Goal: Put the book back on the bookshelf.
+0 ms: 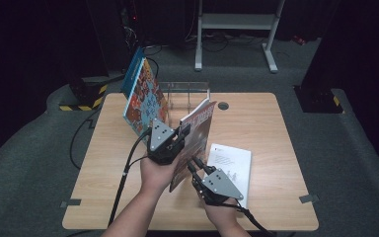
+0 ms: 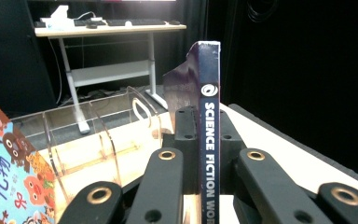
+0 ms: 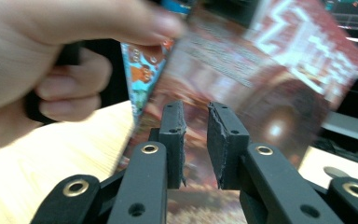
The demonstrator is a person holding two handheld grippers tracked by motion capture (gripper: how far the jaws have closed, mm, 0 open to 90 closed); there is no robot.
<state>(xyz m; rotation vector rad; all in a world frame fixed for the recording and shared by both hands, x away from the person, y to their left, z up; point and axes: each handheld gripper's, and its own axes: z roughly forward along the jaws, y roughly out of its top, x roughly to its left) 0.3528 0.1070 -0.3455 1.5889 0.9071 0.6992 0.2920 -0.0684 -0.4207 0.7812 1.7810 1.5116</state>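
At the centre of the high view, a thin reddish-brown science fiction book with a dark blue spine (image 1: 196, 138) is held upright over the wooden desk (image 1: 256, 113), and the left gripper (image 2: 207, 140) is seen in its own view clamped on that spine, one black pad at each side. The right gripper (image 3: 196, 140) is seen in its own view with its jaws a narrow gap apart and nothing pressed between them; the blurred cover is seen just beyond the pads, and whether it is touched cannot be told. The clear acrylic book rack with curved dividers (image 1: 185, 94) stands at the upper middle of the desk, and a colourful picture book with orange animals (image 1: 145, 96) is leaned at its left end. A white booklet (image 1: 229, 170) lies flat at the lower right. The step in hand is judged to be carrying the book to a free slot. It would be done well if the spine were kept vertical, the lower edge steadied by the right gripper, and the book lined up between two dividers before being lowered.
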